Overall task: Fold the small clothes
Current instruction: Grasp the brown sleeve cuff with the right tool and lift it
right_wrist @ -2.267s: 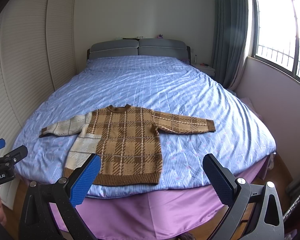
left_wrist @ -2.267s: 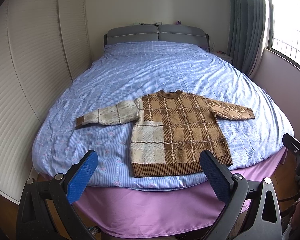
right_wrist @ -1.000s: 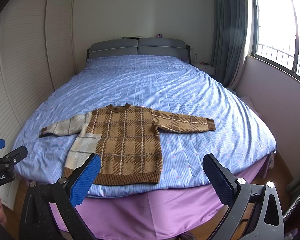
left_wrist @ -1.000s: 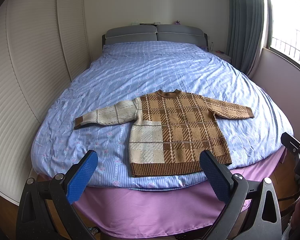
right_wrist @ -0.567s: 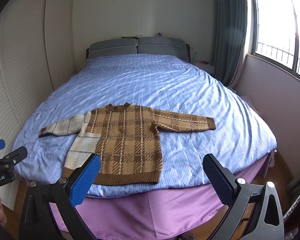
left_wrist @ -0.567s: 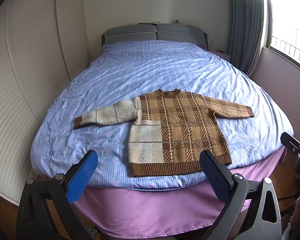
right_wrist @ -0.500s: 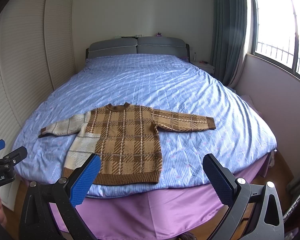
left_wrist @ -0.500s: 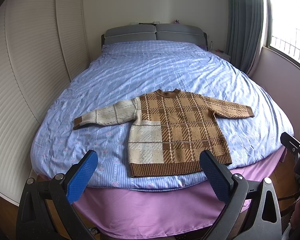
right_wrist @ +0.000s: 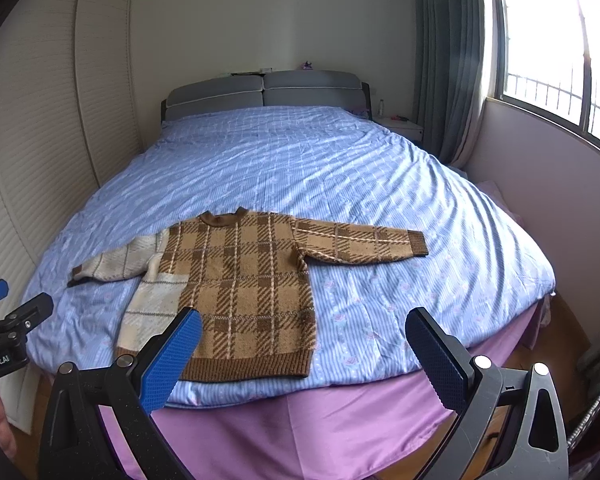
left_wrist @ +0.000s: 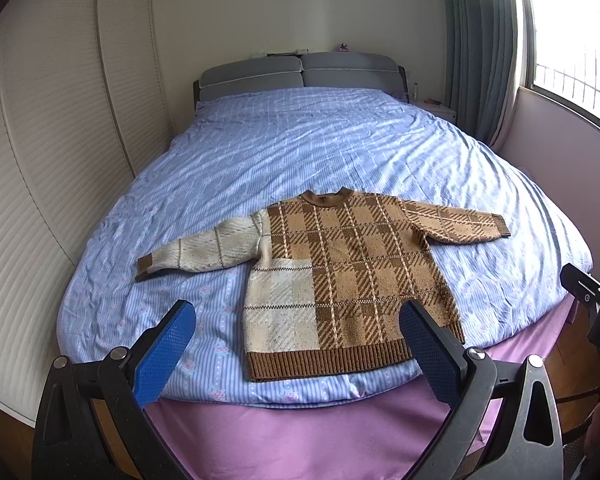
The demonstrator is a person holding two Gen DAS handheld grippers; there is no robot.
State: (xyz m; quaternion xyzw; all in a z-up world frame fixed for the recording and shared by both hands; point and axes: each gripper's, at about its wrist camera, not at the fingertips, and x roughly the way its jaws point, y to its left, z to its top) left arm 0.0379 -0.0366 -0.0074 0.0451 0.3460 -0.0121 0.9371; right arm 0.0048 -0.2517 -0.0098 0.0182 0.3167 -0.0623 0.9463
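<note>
A small brown plaid sweater with a cream left sleeve and cream lower-left panel lies flat, face up, near the foot of the bed, both sleeves spread out. My left gripper hovers open in front of the hem, off the bed's foot edge, with nothing between its blue pads. My right gripper is likewise open and empty, held before the sweater's lower right part. Each gripper shows at the edge of the other's view.
The bed has a blue striped cover over a purple sheet at the foot edge. White slatted wardrobe doors stand close on the left. A wall, window and curtain are on the right, a grey headboard at the back.
Both views have shifted only slightly; the sweater lies as before and both grippers stay open.
</note>
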